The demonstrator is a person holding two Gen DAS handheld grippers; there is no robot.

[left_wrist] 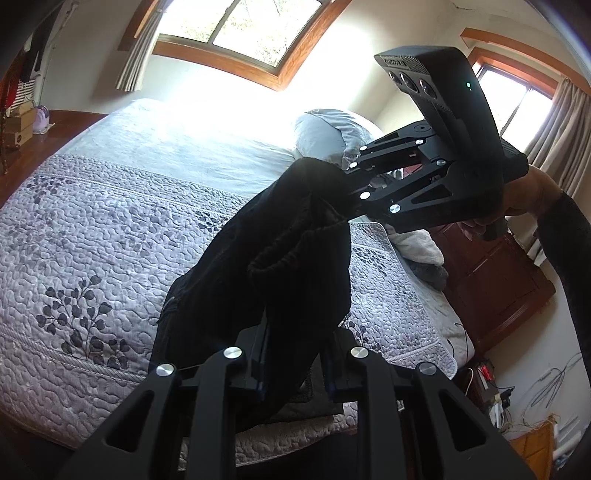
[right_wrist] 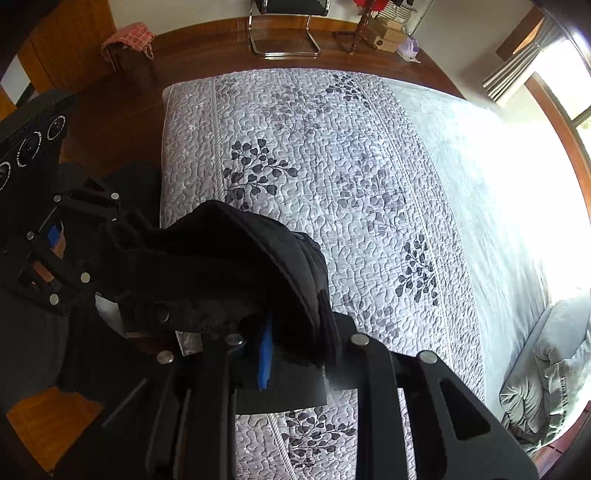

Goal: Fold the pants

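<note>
The black pants (left_wrist: pixel 295 258) hang bunched in the air above the bed, stretched between both grippers. Low in the left wrist view my left gripper (left_wrist: pixel 295 354) is shut on one end of the cloth. At the upper right of that view my right gripper (left_wrist: pixel 345 192) pinches the other end, held by a person's hand (left_wrist: pixel 524 199). In the right wrist view the pants (right_wrist: pixel 229 251) drape over my right gripper (right_wrist: pixel 295 343), whose blue pad shows against the cloth. There my left gripper (right_wrist: pixel 110 236) grips the fabric at the left. The lower part of the pants is hidden.
The bed's grey quilted cover (right_wrist: pixel 332 166) with a leaf pattern lies below, and a pillow (right_wrist: pixel 546 369) rests at its head. A metal chair (right_wrist: pixel 284 33) and a stool with a red checked cloth (right_wrist: pixel 129 37) stand on the wooden floor beyond. A wooden nightstand (left_wrist: pixel 491 273) flanks the bed.
</note>
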